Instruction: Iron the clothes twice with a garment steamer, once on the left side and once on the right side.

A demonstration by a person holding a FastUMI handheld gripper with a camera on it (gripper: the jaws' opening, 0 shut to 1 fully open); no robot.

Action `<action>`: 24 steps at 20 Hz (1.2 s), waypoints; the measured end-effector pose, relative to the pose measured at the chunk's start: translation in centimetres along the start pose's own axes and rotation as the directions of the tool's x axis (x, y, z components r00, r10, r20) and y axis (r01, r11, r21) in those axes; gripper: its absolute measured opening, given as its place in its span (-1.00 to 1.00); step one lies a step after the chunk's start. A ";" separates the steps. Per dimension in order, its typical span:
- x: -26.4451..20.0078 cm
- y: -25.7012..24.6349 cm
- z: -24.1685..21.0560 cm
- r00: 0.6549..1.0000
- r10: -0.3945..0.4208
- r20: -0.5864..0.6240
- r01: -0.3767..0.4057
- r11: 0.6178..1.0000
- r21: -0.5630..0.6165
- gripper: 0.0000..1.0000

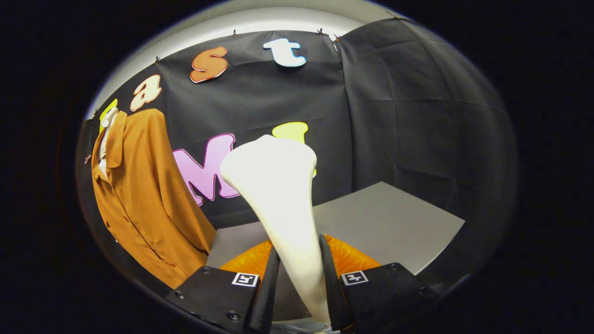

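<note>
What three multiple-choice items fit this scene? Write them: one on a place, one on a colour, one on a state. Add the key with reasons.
1. Where does the shirt hang?
A. beyond the fingers, off to one side against the cloth wall
B. flat on the table
C. between the fingers

2. What colour is the shirt?
A. blue
B. orange-brown
C. white

3. What is the gripper doing?
A. open, holding nothing
B. shut on the garment steamer
C. shut on the shirt

Key: 1 A, the shirt hangs upright beside the grey table. 2 B, its fabric is orange-brown. 3 B, both fingers press the neck of the white garment steamer, whose head rises just ahead of them.
</note>
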State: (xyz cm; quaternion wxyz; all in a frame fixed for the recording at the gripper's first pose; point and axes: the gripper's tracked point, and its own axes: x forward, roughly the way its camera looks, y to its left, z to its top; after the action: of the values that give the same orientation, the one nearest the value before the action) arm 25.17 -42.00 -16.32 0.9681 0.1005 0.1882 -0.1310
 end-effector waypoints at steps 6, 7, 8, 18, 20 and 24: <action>-4.1 5.6 0.9 0.995 0.031 0.091 -0.027 0.999 -0.035 -0.01; -4.5 6.7 0.8 0.994 0.030 0.101 -0.026 0.999 -0.036 0.00; -5.0 8.1 0.9 0.993 0.032 0.110 -0.028 0.999 -0.035 -0.01; -7.5 20.9 -0.2 0.982 0.075 0.172 -0.058 0.994 -0.098 0.00; -7.5 22.9 -0.8 0.983 0.081 0.167 -0.064 0.993 -0.101 0.00; -6.9 25.9 -1.9 0.987 0.075 0.143 -0.060 0.993 -0.104 0.00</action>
State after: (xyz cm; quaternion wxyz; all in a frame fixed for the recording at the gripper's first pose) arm 25.85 -15.60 -11.57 0.9870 0.0488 0.1192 -0.0957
